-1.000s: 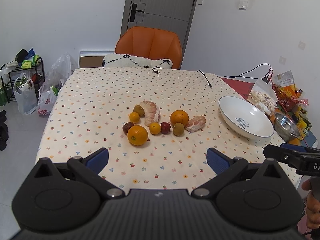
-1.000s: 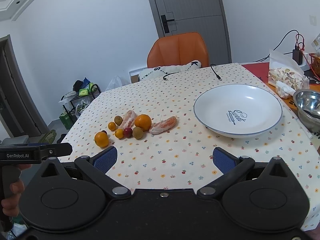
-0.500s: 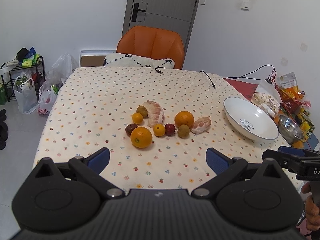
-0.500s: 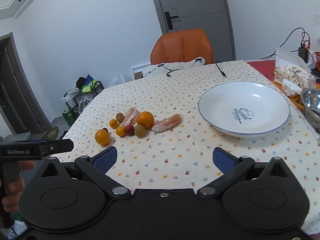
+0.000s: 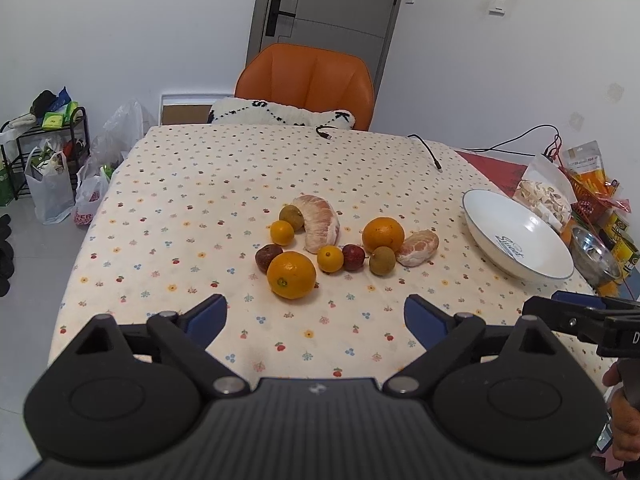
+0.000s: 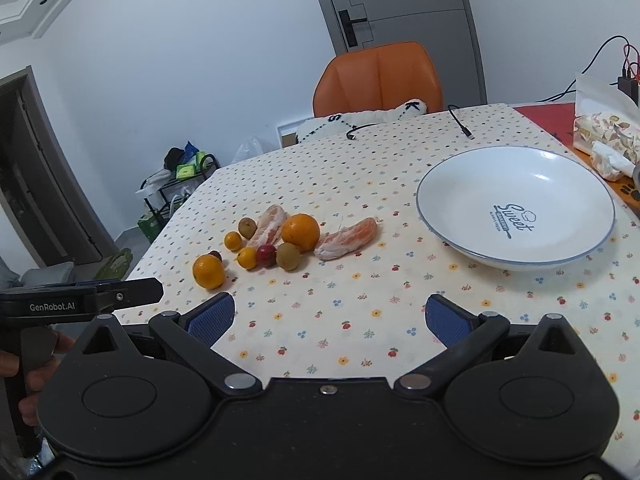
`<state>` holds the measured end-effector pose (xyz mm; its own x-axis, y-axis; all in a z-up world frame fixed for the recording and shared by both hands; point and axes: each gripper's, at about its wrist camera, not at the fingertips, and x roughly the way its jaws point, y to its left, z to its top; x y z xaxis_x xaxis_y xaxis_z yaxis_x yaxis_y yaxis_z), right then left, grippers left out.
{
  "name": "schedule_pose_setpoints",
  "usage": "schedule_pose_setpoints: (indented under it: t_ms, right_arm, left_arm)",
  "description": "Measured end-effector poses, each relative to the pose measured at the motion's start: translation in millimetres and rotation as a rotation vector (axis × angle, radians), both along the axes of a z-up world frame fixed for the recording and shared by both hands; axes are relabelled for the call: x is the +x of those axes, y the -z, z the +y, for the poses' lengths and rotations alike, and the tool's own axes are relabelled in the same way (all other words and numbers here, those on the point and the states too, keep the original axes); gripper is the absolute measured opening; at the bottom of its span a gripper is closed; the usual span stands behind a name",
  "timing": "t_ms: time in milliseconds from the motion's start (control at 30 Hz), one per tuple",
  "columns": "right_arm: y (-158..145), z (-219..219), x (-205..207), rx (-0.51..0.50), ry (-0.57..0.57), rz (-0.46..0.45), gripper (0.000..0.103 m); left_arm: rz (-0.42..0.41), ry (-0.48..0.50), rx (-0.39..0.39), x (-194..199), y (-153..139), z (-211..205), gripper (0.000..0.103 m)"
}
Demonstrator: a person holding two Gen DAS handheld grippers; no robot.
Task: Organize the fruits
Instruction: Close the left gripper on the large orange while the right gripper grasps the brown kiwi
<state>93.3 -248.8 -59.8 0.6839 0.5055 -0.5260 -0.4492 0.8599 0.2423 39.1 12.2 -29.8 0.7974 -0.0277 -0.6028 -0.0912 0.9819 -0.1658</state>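
Lying bare: white bowl (image 6: 516, 204), fruits (image 5: 332, 244) clustered beside it; left gripper (image 5: 316, 320) closing on nothing, right gripper (image 6: 330, 316) gaping.

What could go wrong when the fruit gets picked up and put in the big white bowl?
1. The oranges are round and the fruit lies touching in a bunch, so grabbing one might nudge its neighbours and set them rolling.
2. The peeled pomelo pieces look soft; a hard squeeze could squash them.
3. The bowl sits near the table's right edge beside a steel bowl and snack bags, so a bump there might knock something.
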Motion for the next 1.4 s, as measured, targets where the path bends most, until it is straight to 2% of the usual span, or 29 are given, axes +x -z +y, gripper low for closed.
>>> schedule_pose_setpoints:
  t_ms: [233,433,567,800,1000,1067,1133,1200,1400]
  right_arm:
    - [6,3,12,0.005,-0.01,0.004,0.103]
    - [12,9,22,0.006,-0.019,0.016,0.096]
    - [16,14,28,0.01,-0.035,0.018,0.095]
    - [21,27,38,0.004,-0.06,0.025,0.085]
    - [24,39,48,0.0,-0.065,0.03,0.08]
    - [25,43,51,-0.002,-0.064,0.029,0.08]
    - [26,46,54,-0.002,-0.067,0.03,0.079]
    - [27,49,57,-0.002,-0.069,0.032,0.078]
    - [32,60,64,-0.011,-0.085,0.037,0.071]
  left_arm:
    - [0.007,-0.008,0.004,12,9,3,0.087]
    - [0.021,-0.012,-0.006,22,17,6,0.076]
    - [0.026,-0.017,-0.013,29,22,9,0.071]
    - [0.036,-0.034,-0.026,42,32,15,0.064]
    - [0.035,-0.037,-0.034,52,37,17,0.058]
    - [0.039,-0.036,-0.036,56,40,17,0.055]
    - [0.046,-0.038,-0.046,61,44,19,0.044]
    - [0.045,-0.032,-0.065,63,46,21,0.038]
    - [0.03,-0.037,-0.066,61,45,21,0.037]
